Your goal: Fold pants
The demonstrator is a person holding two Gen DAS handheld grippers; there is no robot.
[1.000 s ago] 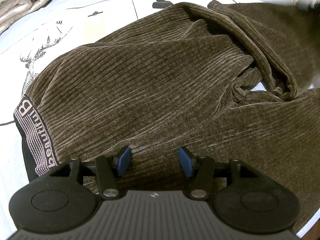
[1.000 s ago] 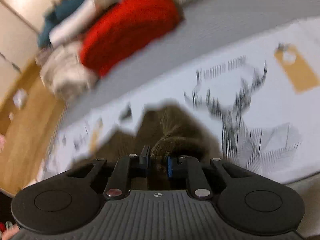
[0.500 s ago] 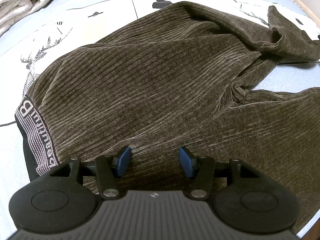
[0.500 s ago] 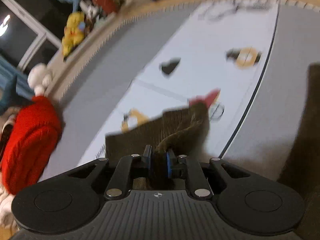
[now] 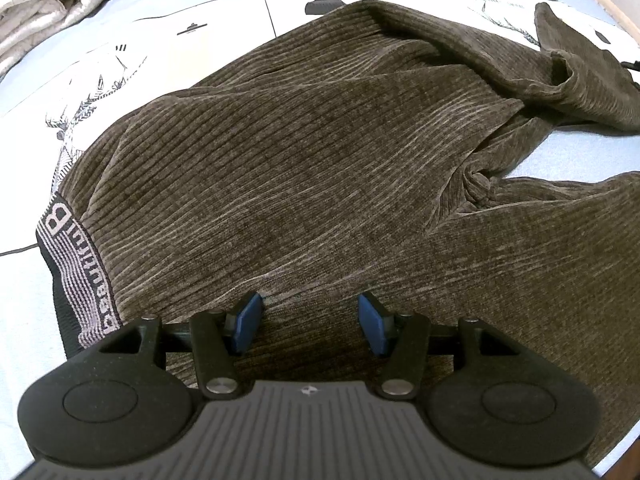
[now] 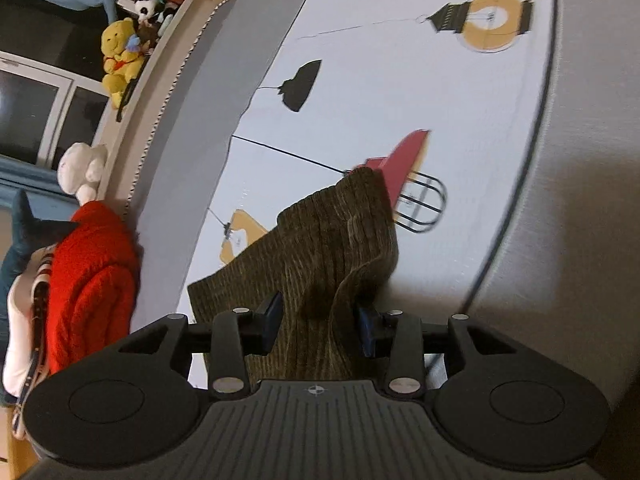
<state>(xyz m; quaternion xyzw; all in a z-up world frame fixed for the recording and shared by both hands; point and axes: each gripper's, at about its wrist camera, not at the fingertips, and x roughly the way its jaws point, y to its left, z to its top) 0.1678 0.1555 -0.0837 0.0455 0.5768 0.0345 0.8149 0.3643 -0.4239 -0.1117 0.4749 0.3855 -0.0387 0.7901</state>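
Observation:
Brown ribbed pants (image 5: 300, 168) lie spread on the bed, their lettered waistband (image 5: 76, 276) at the left. One leg runs to the upper right and ends in a crumpled heap (image 5: 576, 80). My left gripper (image 5: 311, 320) hangs open just above the cloth near the waistband, with nothing between its pads. In the right wrist view the end of a pant leg (image 6: 336, 256) lies between the jaws of my right gripper (image 6: 319, 322). These jaws are opening, and the pads (image 6: 273, 316) stand clear of the cloth.
The printed bedsheet (image 6: 380, 92) shows lamps and a deer drawing. A red garment (image 6: 92, 280) and pale folded clothes (image 5: 44, 4) lie at the bed's edge. Stuffed toys (image 6: 120, 56) sit on a ledge beyond the bed frame (image 6: 172, 92).
The right gripper swung across the bed with the pant leg and lowered it onto the sheet, then its jaws parted. In the left view the leg left the upper right and settled flat.

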